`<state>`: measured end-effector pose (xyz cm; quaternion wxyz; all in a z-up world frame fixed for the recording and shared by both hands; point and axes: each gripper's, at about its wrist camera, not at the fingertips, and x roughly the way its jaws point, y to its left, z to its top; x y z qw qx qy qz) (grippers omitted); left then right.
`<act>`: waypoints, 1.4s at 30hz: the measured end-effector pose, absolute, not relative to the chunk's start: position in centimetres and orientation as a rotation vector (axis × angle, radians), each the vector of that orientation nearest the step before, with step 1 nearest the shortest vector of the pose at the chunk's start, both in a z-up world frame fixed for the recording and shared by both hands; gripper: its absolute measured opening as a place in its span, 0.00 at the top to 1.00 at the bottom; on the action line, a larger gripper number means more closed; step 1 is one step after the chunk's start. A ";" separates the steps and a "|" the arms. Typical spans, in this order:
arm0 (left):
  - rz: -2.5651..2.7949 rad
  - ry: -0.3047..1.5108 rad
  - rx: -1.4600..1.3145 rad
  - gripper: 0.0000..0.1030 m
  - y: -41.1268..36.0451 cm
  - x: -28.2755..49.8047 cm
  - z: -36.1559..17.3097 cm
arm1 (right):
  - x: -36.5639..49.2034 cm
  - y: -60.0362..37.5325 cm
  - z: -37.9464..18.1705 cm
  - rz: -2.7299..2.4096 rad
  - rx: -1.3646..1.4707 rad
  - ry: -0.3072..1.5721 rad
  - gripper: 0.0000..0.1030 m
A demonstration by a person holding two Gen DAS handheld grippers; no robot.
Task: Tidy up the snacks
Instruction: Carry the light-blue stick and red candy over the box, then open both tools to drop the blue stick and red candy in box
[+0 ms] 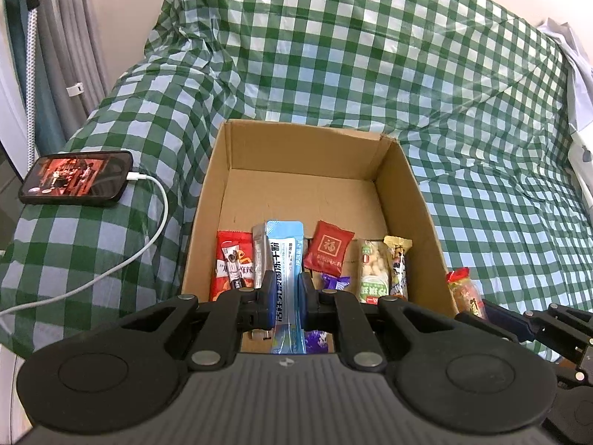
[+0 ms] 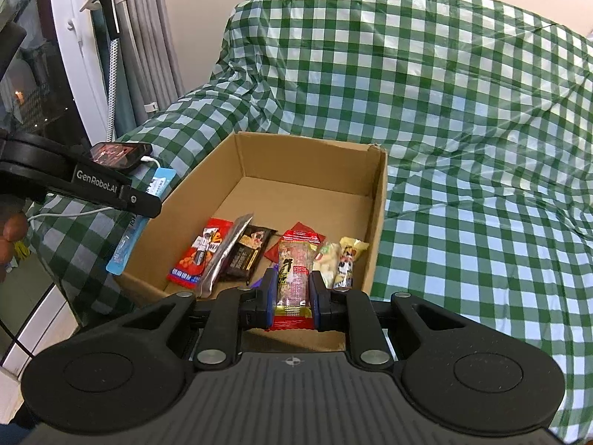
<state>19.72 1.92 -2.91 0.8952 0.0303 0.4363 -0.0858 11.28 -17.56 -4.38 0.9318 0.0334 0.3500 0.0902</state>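
Note:
An open cardboard box (image 1: pixel 415 185) (image 2: pixel 378 200) sits on a green checked cloth, with several snack packets lying along its near side. My left gripper (image 1: pixel 284 289) is shut on a long blue and white packet (image 1: pixel 285 256), held upright over the box's near edge. In the right wrist view that blue packet (image 2: pixel 128 244) hangs beside the box's left wall, under the left gripper's arm (image 2: pixel 111 189). My right gripper (image 2: pixel 292 293) is shut on a red and clear snack packet (image 2: pixel 294 278) above the box's near wall. The same red packet (image 1: pixel 465 291) shows at the left wrist view's right edge.
A phone (image 1: pixel 76 176) with a lit screen lies left of the box, with a white cable (image 1: pixel 148 237) trailing toward the near edge. The cloth (image 2: pixel 463 148) covers a raised mound behind the box. Grey curtains (image 1: pixel 70 37) and a hanging tool stand at far left.

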 end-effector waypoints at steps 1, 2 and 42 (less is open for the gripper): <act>-0.177 0.906 0.062 0.88 1.9 20.1 -3.1 | 11.7 -17.5 -4.5 0.187 0.069 0.717 0.82; -0.176 0.908 0.061 0.88 1.9 20.5 -3.2 | 12.1 -17.5 -4.5 0.188 0.069 0.717 0.82; -0.064 0.878 0.105 0.00 1.9 27.8 -7.7 | 21.0 -17.6 -8.6 0.145 0.107 0.743 0.19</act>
